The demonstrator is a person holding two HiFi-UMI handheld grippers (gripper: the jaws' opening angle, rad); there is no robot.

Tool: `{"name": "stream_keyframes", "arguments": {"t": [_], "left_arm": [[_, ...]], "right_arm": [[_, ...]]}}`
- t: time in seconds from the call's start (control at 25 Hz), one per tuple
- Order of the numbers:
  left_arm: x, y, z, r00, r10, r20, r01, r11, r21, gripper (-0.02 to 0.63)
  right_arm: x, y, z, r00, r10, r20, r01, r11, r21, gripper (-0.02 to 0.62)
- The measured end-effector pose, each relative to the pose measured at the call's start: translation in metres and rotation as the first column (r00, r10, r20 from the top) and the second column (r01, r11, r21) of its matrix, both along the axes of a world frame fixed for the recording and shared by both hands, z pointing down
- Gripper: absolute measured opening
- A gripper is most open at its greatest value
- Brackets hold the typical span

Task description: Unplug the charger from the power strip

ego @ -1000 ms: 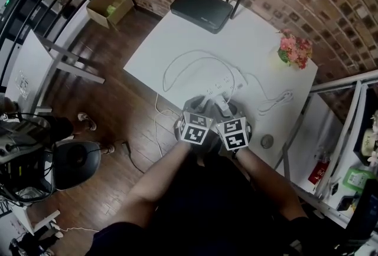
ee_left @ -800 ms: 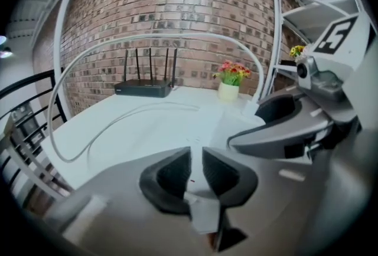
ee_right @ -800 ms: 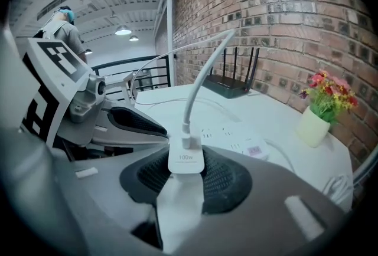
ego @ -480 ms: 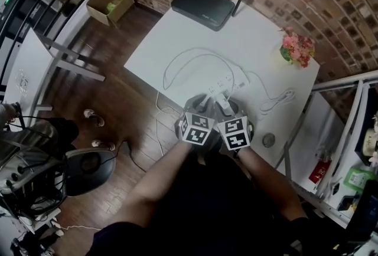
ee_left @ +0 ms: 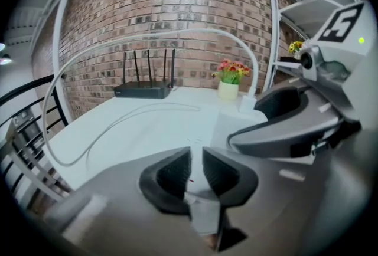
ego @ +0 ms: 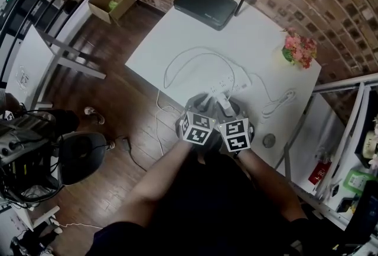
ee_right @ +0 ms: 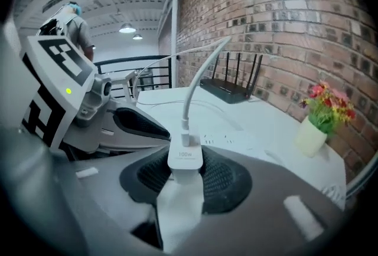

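A white charger (ee_right: 185, 157) marked 100w sits between the pads of my right gripper (ee_right: 186, 175), which is shut on it. Its white cable (ee_right: 192, 92) rises from the top and loops over the table. In the head view the charger (ego: 221, 101) stands at the near end of the white power strip (ego: 229, 84); whether it is still seated in a socket is hidden. My left gripper (ee_left: 196, 169) is just left of the right one, jaws narrow, pinching the strip's near end (ee_left: 199, 213). The strip (ee_left: 227, 125) runs away toward the right gripper (ee_left: 283, 131).
A black router (ego: 208, 4) stands at the table's far edge and a flower pot (ego: 297, 49) at the far right. A second white cable (ego: 277, 101) and a small round disc (ego: 269, 141) lie at the right. Metal shelving (ego: 348, 131) stands to the right of the table (ego: 177, 30).
Both grippers stay where they were at the strip. Only the dark equipment and chair at the picture's left edge shifted.
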State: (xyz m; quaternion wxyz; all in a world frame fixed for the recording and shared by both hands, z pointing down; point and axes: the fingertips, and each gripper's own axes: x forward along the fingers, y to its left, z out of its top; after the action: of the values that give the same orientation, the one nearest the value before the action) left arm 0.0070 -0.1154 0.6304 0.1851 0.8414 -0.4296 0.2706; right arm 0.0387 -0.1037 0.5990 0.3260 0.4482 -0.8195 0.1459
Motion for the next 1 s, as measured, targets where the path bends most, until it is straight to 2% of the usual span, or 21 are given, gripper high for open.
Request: {"name": "stream_keyframes", "arguments": {"t": [0.08,0.28,0.44,0.52,0.72,0.88,1.0], "left_arm": [[-0.001,-0.001,0.000,1.000,-0.001,0.001,0.001,1.000,0.002,0.063],[-0.001,-0.001,0.001,1.000,-0.015,-0.010,0.015,1.000,-0.015,0.063],[-0.003,-0.002,-0.004,0.995,-0.058,-0.079,0.050,0.994,-0.095,0.094],[-0.006,-0.003,-0.012,0.988,-0.090,-0.124,0.076,0.991,-0.109,0.106],[-0.011,0.005,-0.034,0.975,-0.106,-0.193,0.090,0.992,-0.093,0.107],[-0.006,0.020,-0.048,0.968,-0.090,-0.233,0.066,0.992,-0.112,0.106],[-0.006,0.028,-0.052,0.971,-0.076,-0.225,0.054,0.993,-0.104,0.106]], "right_arm": [[0.000,0.000,-0.002,1.000,0.001,0.017,-0.001,1.000,0.007,0.141],[0.010,0.000,0.001,0.992,0.057,0.116,-0.053,0.998,-0.038,0.141],[0.010,0.000,-0.008,0.975,0.091,0.204,-0.079,0.995,-0.067,0.141],[0.011,-0.001,-0.013,0.961,0.115,0.250,-0.096,0.992,-0.086,0.141],[0.017,-0.003,-0.024,0.901,0.204,0.383,-0.149,0.974,-0.168,0.141],[0.027,-0.003,-0.029,0.840,0.277,0.467,-0.186,0.955,-0.231,0.143],[0.038,-0.002,-0.031,0.793,0.332,0.510,-0.217,0.937,-0.272,0.143]]}}
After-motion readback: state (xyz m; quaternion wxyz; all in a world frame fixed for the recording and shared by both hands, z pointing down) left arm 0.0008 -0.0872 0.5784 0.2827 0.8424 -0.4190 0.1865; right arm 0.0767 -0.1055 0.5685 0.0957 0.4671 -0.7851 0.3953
